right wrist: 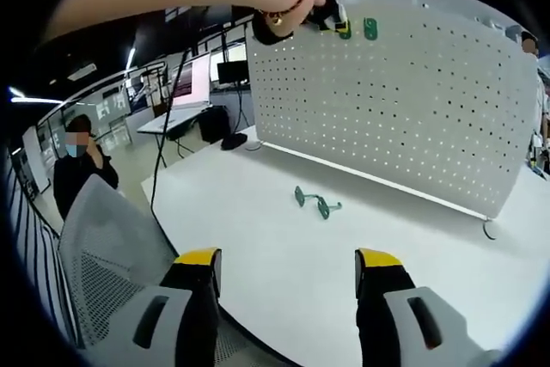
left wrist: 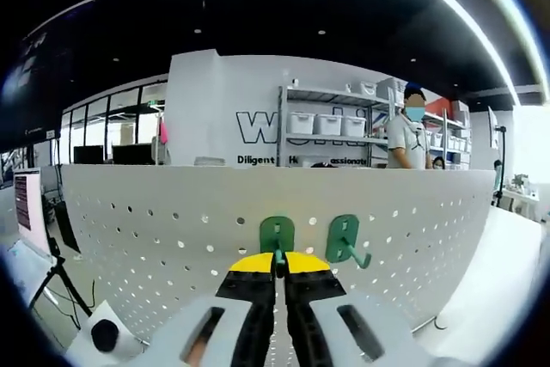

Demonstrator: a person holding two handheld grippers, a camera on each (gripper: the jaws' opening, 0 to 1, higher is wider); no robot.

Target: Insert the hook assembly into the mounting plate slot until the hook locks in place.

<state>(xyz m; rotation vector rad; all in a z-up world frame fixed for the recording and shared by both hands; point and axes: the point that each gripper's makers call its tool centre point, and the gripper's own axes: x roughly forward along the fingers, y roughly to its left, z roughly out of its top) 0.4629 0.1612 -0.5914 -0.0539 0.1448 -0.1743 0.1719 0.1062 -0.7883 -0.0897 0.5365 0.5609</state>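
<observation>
Left gripper (left wrist: pixel 279 268) fingers clamped on green hook (left wrist: pixel 277 235) at pegboard (left wrist: pixel 155 212); right gripper (right wrist: pixel 288 268) fingers wide, empty; spare hook (right wrist: pixel 314 203) mid-frame on worktop (right wrist: pixel 412 247).

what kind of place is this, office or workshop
Probably an open-plan lab or workshop: a white pegboard stands on a white table, metal shelving with storage bins lines the wall, and desks with monitors sit behind.

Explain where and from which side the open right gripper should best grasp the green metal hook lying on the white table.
Grip the green metal hook across its flat back plate, coming down from above. It lies flat on the white table, so probably only its narrow edges suit the right gripper.
</observation>
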